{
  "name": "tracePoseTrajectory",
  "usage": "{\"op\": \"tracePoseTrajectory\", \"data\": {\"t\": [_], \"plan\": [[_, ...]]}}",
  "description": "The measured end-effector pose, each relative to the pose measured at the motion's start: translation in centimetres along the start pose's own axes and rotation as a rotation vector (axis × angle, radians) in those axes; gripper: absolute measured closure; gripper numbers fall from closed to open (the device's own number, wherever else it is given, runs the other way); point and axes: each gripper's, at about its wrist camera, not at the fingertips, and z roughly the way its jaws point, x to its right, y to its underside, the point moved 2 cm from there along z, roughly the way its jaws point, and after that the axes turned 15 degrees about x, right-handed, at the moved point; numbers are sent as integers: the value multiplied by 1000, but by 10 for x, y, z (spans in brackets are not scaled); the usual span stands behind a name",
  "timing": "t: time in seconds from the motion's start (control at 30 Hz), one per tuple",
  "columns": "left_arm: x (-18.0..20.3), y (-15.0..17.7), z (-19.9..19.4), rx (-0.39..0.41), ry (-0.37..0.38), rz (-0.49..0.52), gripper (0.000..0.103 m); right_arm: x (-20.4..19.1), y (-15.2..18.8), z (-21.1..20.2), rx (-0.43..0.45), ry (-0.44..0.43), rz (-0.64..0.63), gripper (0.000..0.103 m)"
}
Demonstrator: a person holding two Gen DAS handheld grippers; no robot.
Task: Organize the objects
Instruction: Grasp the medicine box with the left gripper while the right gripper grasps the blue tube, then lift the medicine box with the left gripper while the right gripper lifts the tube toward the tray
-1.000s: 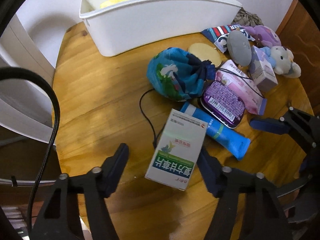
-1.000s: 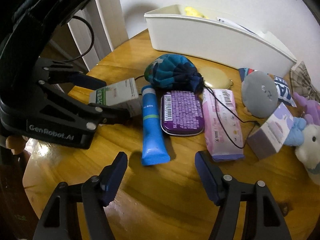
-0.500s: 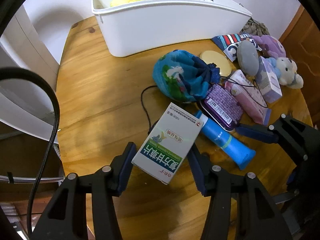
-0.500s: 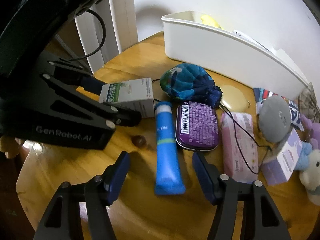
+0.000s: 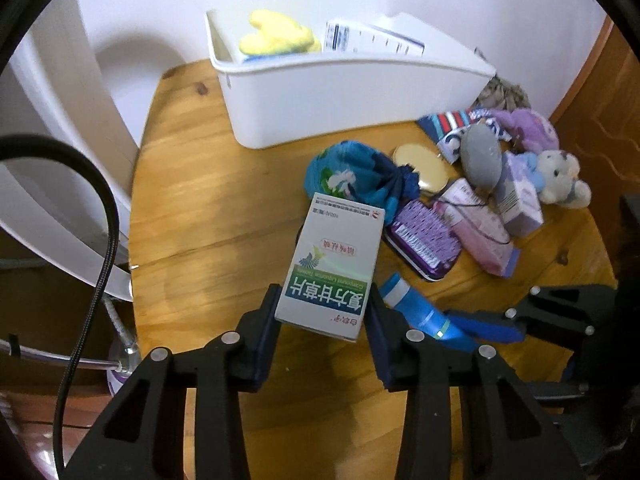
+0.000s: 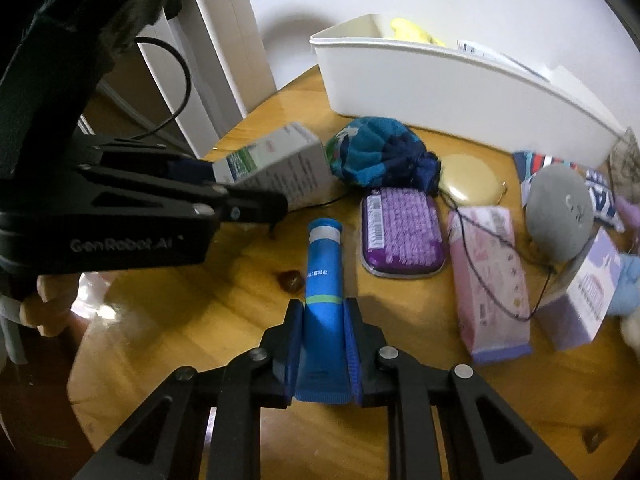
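A white and green medicine box (image 5: 336, 252) sits between the pads of my left gripper (image 5: 322, 312), whose jaws are closing and press its two sides. In the right wrist view the box (image 6: 280, 164) is tilted, its near end raised off the wooden table (image 6: 180, 320). My right gripper (image 6: 322, 320) is shut on the flat tail end of a blue tube (image 6: 322, 264) lying on the table. From the left wrist view the tube (image 5: 416, 312) and the right gripper (image 5: 480, 326) show at lower right. A white bin (image 5: 340, 96) stands at the back, holding a yellow item and a white packet.
Right of the tube lie a blue drawstring pouch (image 6: 380, 152), a purple tin (image 6: 400, 232), a pink packet (image 6: 488, 272), a yellow compact (image 6: 472, 178), a grey pebble-shaped thing (image 6: 560, 212), a lilac carton (image 6: 588, 292) and plush toys (image 5: 560, 176). The table drops off at left.
My left jaws have closed in onto the medicine box, which now tilts up. My right jaws have closed from open onto the blue tube's tail.
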Motion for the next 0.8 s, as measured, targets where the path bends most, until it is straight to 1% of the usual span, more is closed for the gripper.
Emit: {"op": "tracePoseTrajectory", "data": {"t": [0.17, 0.37, 0.47, 0.6, 0.63, 0.8], "plan": [[2, -4, -19, 38, -5, -16, 60, -5, -5, -18, 30, -38, 18, 83], [17, -15, -54, 95, -17, -31, 60, -11, -17, -54, 100, -58, 26, 83], [26, -23, -73, 110, -76, -19, 60, -11, -22, -77, 132, -64, 37, 83], [35, -34, -98, 148, -84, -45, 60, -9, -29, -107, 180, -58, 56, 83], [37, -37, -103, 157, -86, -47, 60, -9, -34, -107, 190, -55, 59, 83], [49, -68, -134, 212, -107, -50, 60, -4, -55, -133, 241, -25, 70, 83]]}}
